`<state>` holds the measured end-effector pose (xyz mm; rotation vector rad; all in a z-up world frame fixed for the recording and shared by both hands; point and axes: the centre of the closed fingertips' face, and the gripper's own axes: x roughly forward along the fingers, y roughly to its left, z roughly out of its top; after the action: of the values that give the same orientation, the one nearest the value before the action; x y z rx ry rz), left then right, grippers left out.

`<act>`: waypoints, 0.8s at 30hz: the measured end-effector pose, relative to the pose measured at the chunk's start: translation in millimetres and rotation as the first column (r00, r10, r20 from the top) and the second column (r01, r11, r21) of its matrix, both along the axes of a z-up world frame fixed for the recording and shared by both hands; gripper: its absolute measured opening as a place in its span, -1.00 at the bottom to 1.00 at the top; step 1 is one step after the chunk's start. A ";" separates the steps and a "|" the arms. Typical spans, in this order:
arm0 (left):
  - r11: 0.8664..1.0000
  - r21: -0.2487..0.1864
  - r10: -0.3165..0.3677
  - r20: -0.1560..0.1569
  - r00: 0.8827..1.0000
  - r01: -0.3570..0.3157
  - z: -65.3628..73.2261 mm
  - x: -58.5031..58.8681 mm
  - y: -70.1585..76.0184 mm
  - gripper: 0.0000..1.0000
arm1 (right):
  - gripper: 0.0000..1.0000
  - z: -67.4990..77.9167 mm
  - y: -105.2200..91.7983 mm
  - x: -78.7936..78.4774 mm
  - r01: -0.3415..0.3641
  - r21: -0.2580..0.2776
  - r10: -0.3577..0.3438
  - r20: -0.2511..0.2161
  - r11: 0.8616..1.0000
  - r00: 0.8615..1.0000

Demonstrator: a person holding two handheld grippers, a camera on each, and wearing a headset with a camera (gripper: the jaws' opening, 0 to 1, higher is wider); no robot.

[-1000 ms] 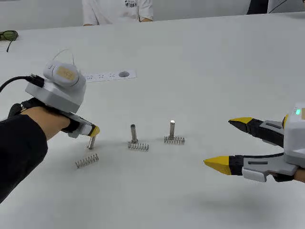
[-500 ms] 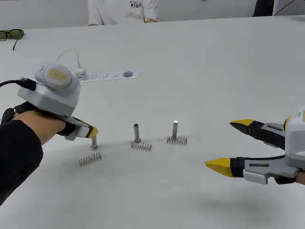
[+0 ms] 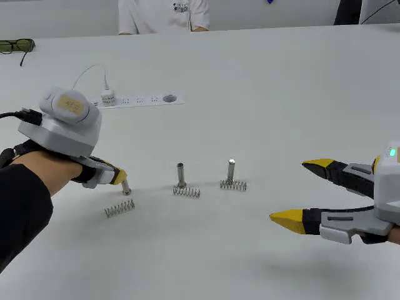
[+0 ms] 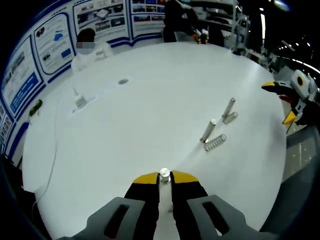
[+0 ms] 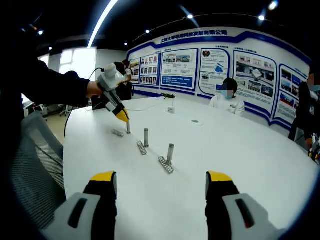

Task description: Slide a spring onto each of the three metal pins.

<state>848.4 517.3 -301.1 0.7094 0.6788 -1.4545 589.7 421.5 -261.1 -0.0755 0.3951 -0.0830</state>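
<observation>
Three metal pins stand in a row on the white table (image 3: 275, 94). My left gripper (image 3: 119, 177) is shut on the upper part of the left pin (image 3: 126, 187); its top shows between the yellow tips (image 4: 164, 175). The middle pin (image 3: 180, 175) and right pin (image 3: 231, 170) stand free. A spring lies beside each: left spring (image 3: 119, 208), middle spring (image 3: 186, 192), right spring (image 3: 233, 185). My right gripper (image 3: 300, 190) hovers open and empty well to the right. Its own view, past the open gripper (image 5: 161, 180), shows the pins (image 5: 146, 137) and springs (image 5: 165, 165) ahead.
A white power strip (image 3: 134, 100) with a plugged-in cable lies behind the pins. Dark glasses (image 3: 12, 45) rest at the far left edge. A person in white (image 3: 164, 14) sits at the far side. Bare tabletop lies between the pins and the right gripper.
The head camera has shifted slightly. My left gripper stays shut on the left pin while its body has swung a little left and down. The right gripper holds its place, still open.
</observation>
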 end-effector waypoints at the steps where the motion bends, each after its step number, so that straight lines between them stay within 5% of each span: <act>1: 1.000 -0.003 -0.005 0.002 1.000 0.005 0.1 -0.2 -0.6 -0.84 | 0.47 0.0 0.1 0.0 0.000 -0.001 0.000 -0.001 1.000 1.000; 12: 0.999 -0.010 -0.030 0.023 0.999 0.031 -0.2 -1.8 -0.5 -0.83 | 0.47 0.2 0.7 -0.4 0.000 0.000 0.000 -0.002 1.000 1.000; 24: 1.000 -0.020 -0.021 0.012 1.000 0.022 0.5 -1.4 1.2 -0.79 | 0.47 1.5 4.4 0.5 -0.003 0.000 0.003 -0.001 1.000 1.000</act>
<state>847.0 518.5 -300.6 0.7108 0.6480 -1.4738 590.2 426.0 -259.6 -0.0762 0.3956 -0.0802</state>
